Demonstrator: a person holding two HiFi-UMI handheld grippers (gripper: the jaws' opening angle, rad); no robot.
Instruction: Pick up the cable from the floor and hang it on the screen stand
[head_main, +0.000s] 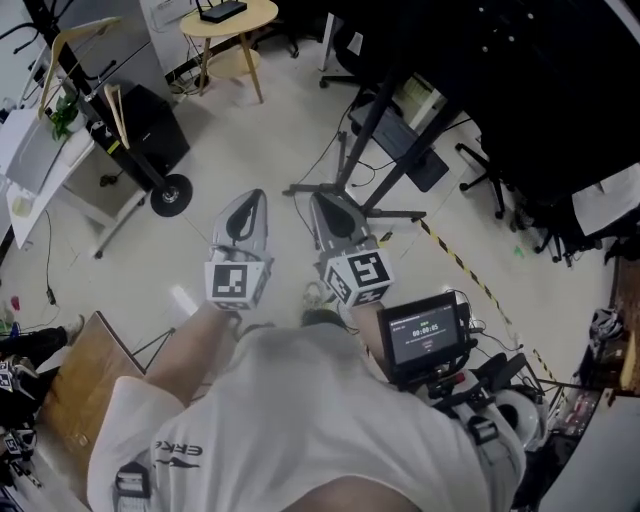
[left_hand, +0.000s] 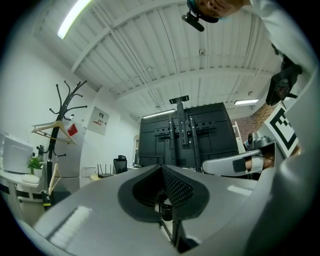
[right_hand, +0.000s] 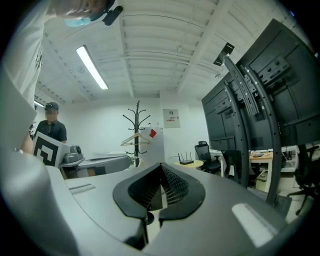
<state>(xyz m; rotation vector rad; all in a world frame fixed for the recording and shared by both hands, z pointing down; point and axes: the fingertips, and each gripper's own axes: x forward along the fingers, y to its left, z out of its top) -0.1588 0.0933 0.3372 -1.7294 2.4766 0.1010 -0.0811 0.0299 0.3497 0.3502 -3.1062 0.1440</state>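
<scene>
My left gripper (head_main: 256, 196) and right gripper (head_main: 320, 198) are held side by side in front of the person's chest, well above the floor. Both are shut with nothing between the pads. In the left gripper view the left gripper (left_hand: 161, 168) points at the black screen stand (left_hand: 186, 135). The stand (right_hand: 252, 105) rises at the right of the right gripper view, past the right gripper (right_hand: 161, 165). From the head view the stand's black legs (head_main: 352, 188) rest on the pale floor just ahead. A thin dark cable (head_main: 322, 160) lies on the floor beside them.
A round yellow table (head_main: 228, 20) with a router stands at the back. A wheeled coat rack (head_main: 130, 130) is at the left, office chairs (head_main: 490, 185) at the right. Yellow-black tape (head_main: 470, 275) crosses the floor. A wooden board (head_main: 80, 380) leans near left. A person (right_hand: 50, 127) stands behind.
</scene>
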